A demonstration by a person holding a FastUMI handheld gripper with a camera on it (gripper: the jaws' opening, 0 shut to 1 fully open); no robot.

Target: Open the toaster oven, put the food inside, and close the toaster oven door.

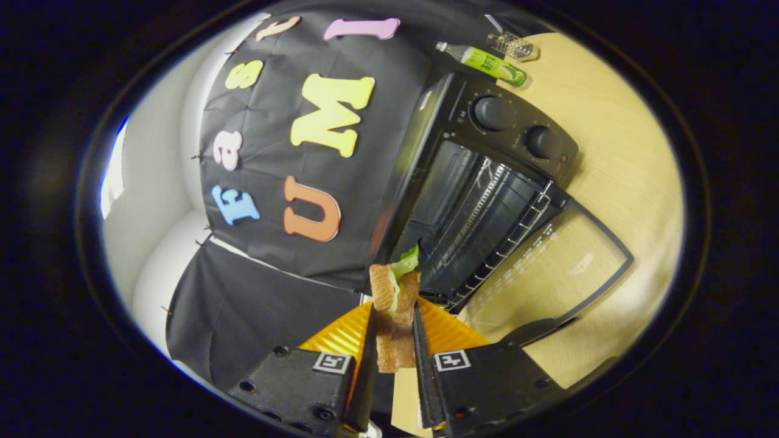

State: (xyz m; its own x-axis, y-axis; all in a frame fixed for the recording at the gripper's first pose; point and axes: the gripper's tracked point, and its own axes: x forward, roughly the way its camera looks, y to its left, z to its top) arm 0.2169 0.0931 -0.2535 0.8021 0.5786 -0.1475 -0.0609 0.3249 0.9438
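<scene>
We have the tongs [394, 340] clamped on a toasted-bread sandwich with green lettuce [394, 304], both fingers pressing its flat sides so the filling stays sandwiched while it hangs clear of the ridged orange plate [341, 339] below. Just beyond stands the black toaster oven with two round knobs [487, 176] on the pale wooden desk [627, 182], its glass door [548, 274] dropped flat and the wire rack [511, 225] exposed, so we judge insertion comes next.
</scene>
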